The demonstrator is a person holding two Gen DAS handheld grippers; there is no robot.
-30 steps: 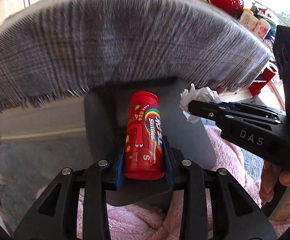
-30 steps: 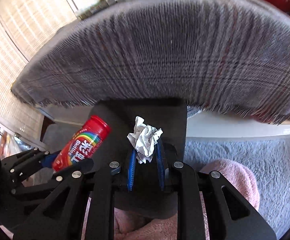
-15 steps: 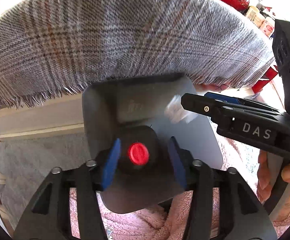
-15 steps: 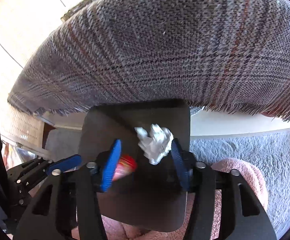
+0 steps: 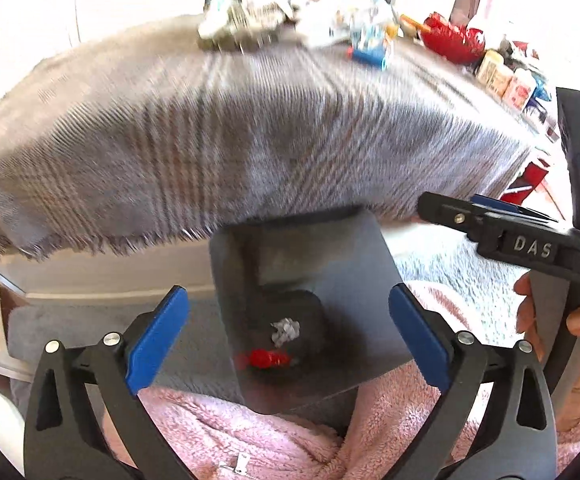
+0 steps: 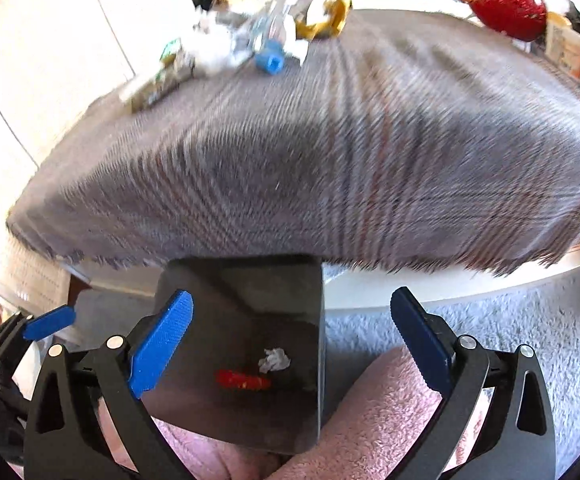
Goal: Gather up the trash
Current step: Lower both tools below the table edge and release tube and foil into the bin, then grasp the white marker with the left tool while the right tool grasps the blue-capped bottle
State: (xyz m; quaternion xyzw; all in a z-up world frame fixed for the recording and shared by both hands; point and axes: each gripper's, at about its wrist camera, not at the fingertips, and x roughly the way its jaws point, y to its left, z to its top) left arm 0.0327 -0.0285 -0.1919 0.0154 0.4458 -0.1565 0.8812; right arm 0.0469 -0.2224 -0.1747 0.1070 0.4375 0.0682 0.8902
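At the bottom of our dark grey bin (image 5: 329,264) lie a red candy tube (image 5: 265,359) on its side and, just beside it at 1 o'clock, a crumpled white paper ball (image 5: 285,330). The tube is smooth and cylindrical, blurred here; the paper is wrinkled and irregular. The bin is a square-mouthed, smooth-walled plastic container standing on the floor against fluffy pink fabric (image 6: 381,412). Our left gripper (image 5: 288,340) hangs over the bin, spread wide and holding nothing. Our right gripper (image 6: 291,340) is likewise released, its ribbed blue pads (image 6: 162,336) far apart. At 12 o'clock, a grey plaid fringed cloth (image 6: 329,152) drapes over the surface (image 6: 409,284), with mixed litter (image 6: 242,40) on top.
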